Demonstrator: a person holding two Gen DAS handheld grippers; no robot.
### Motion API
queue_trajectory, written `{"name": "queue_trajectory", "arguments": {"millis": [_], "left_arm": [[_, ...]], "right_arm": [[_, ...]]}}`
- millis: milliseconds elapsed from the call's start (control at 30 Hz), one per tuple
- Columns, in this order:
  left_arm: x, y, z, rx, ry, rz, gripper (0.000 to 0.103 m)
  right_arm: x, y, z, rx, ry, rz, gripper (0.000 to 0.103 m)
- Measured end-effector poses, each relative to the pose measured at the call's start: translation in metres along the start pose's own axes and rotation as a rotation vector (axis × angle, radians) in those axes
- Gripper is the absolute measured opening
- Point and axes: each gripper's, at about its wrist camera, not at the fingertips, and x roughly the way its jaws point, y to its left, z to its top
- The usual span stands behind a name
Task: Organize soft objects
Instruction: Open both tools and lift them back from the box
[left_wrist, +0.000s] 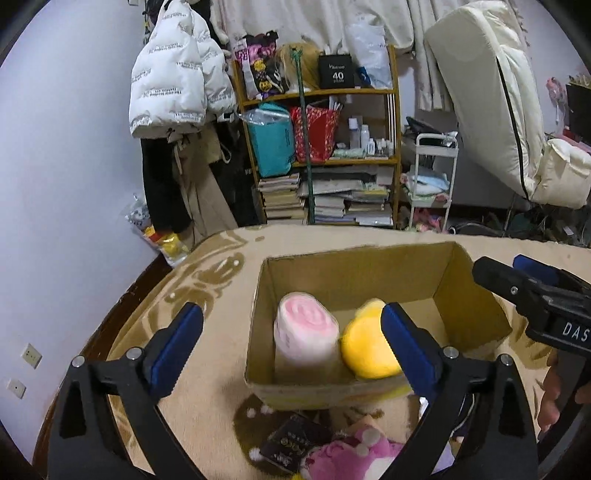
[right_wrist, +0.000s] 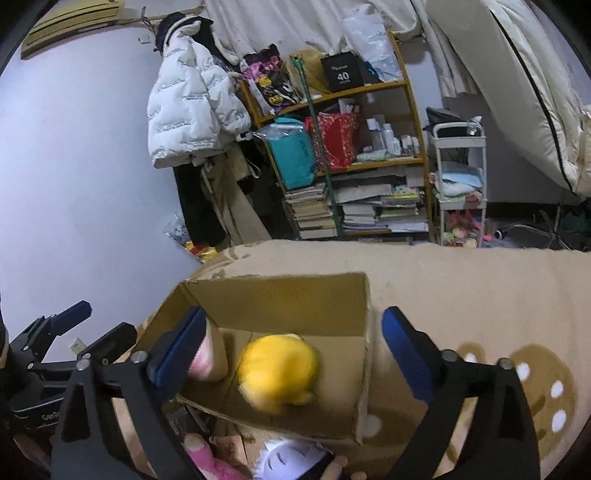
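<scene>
An open cardboard box (left_wrist: 354, 273) stands on a beige patterned blanket (left_wrist: 207, 398). Inside it lie a rolled pink towel (left_wrist: 306, 328) and a blurred yellow plush (left_wrist: 365, 349). The box (right_wrist: 295, 295), the yellow plush (right_wrist: 277, 371) and a bit of the pink towel (right_wrist: 201, 360) also show in the right wrist view. My left gripper (left_wrist: 291, 343) is open and empty, above the box's near side. My right gripper (right_wrist: 293, 347) is open and empty above the box; it shows in the left wrist view (left_wrist: 517, 280) at the right.
A pink plush (left_wrist: 354, 454) and a dark booklet (left_wrist: 291, 443) lie in front of the box. A white-haired plush (right_wrist: 291, 459) lies there too. A cluttered shelf (left_wrist: 325, 147), hanging jackets (left_wrist: 177, 81) and a white cart (left_wrist: 432, 181) stand beyond the bed edge.
</scene>
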Motion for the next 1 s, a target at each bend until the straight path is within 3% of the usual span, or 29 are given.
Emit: {"name": "queue_trajectory", "arguments": {"millis": [333,700,867,1000], "left_arm": [[-0.036,-0.002,-0.013,0.033,-0.007,0.014,0.101],[-0.070,0.014,-0.029,-0.057,0.069,-0.005,0.101],[-0.085,0.023,-0.038,-0.101,0.094,-0.028,0.101],[-0.099,0.030,-0.050,-0.104,0.100,-0.004,0.101]], "right_arm": [[-0.035,0.010,-0.012,-0.059,0.018,-0.044,0.103],[-0.085,0.029,-0.028,-0.131,-0.017,-0.088,0.103],[-0.110,0.031,-0.030,-0.109,-0.044,-0.079,0.103],[-0.126,0.030,-0.034,-0.104,-0.050,-0.075,0.103]]}}
